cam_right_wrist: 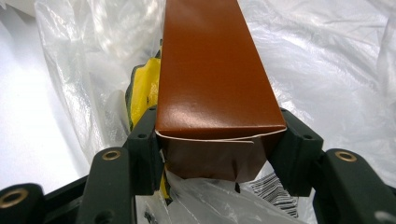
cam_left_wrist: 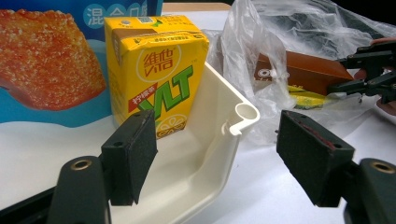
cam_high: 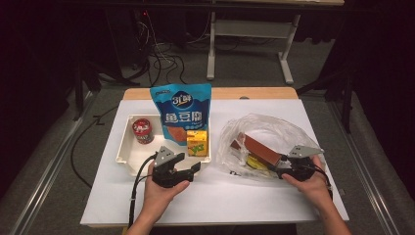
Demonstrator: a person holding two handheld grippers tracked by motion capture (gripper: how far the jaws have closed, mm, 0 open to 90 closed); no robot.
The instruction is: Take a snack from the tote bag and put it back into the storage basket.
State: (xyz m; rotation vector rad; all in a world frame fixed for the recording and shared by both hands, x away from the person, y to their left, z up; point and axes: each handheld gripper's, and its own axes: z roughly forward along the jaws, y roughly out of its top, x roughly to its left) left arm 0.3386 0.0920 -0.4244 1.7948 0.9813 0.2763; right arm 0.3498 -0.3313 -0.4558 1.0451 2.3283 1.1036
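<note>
A long brown box lies in a clear plastic bag at the right of the table. My right gripper is shut on the near end of the brown box, with a pad pressed on each side. A yellow packet sits under the box inside the bag. My left gripper is open at the front right corner of the white tray, and its jaws straddle the rim without touching it. A yellow lemon tea carton stands in that tray just ahead of the left jaw.
In the tray a tall blue snack bag stands behind the carton, and a red can is at its left end. White paper covers the table. Cables and a desk frame are on the floor beyond.
</note>
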